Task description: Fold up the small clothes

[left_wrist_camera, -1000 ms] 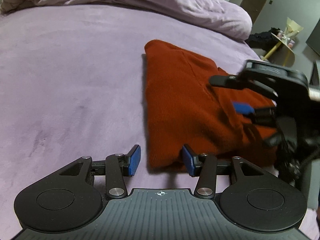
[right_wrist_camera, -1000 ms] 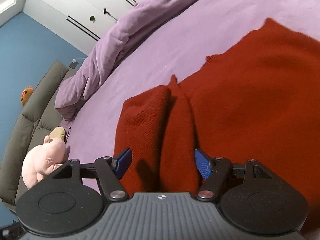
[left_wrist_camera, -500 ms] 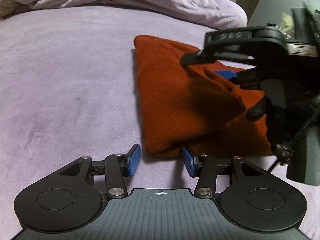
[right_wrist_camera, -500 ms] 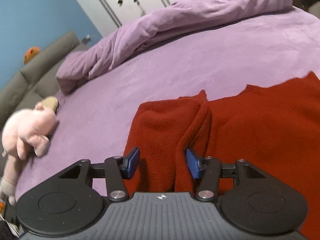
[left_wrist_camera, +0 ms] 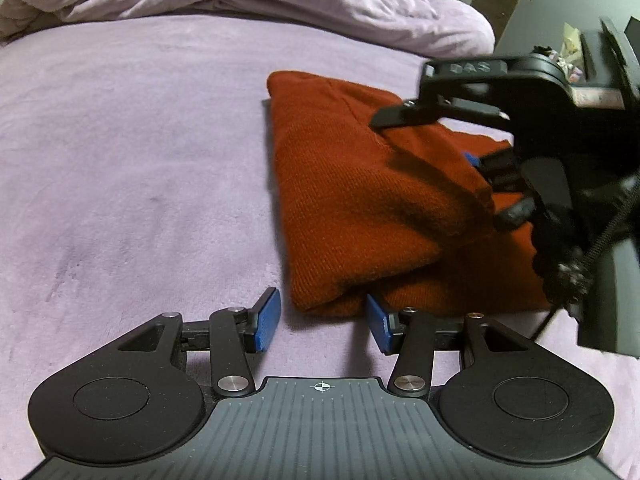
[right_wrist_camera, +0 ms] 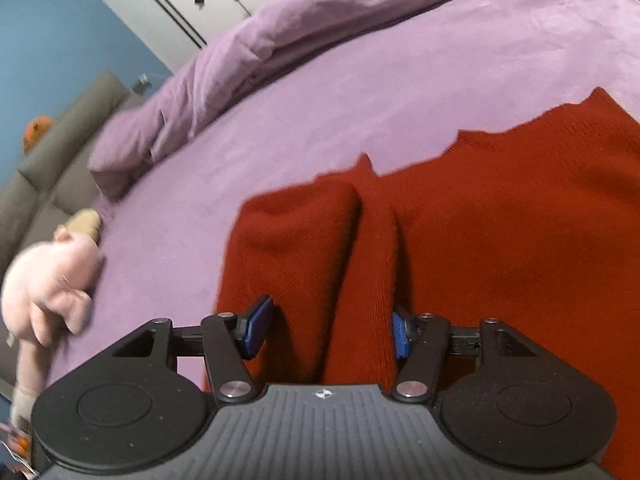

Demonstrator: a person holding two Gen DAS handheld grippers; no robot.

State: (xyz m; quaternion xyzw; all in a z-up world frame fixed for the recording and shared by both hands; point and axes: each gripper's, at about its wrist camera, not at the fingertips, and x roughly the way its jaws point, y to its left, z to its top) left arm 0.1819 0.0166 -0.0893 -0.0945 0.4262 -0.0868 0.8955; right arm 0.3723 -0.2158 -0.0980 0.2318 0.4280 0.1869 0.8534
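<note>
A: Left tongs (left_wrist_camera: pixel 322 322)?
B: Jaws apart, low over the purple bed (left_wrist_camera: pixel 132 168). Near folded corner of the red knit garment (left_wrist_camera: pixel 360 208) sits just ahead of the gap; right pad at its edge, no squeeze.
A: Right tongs (right_wrist_camera: pixel 328 330)?
B: Jaws opening, a raised ridge of the garment between them, pads not pressing it.
A: Garment location?
B: On the bed, partly folded. Rumpled duvet (right_wrist_camera: pixel 304 28) behind, pink plush toy (right_wrist_camera: pixel 52 284) at the bed's left edge.

Bare bedspread (left_wrist_camera: pixel 132 168) lies left of the sweater (left_wrist_camera: pixel 360 208); duvet (left_wrist_camera: pixel 248 0) behind.
</note>
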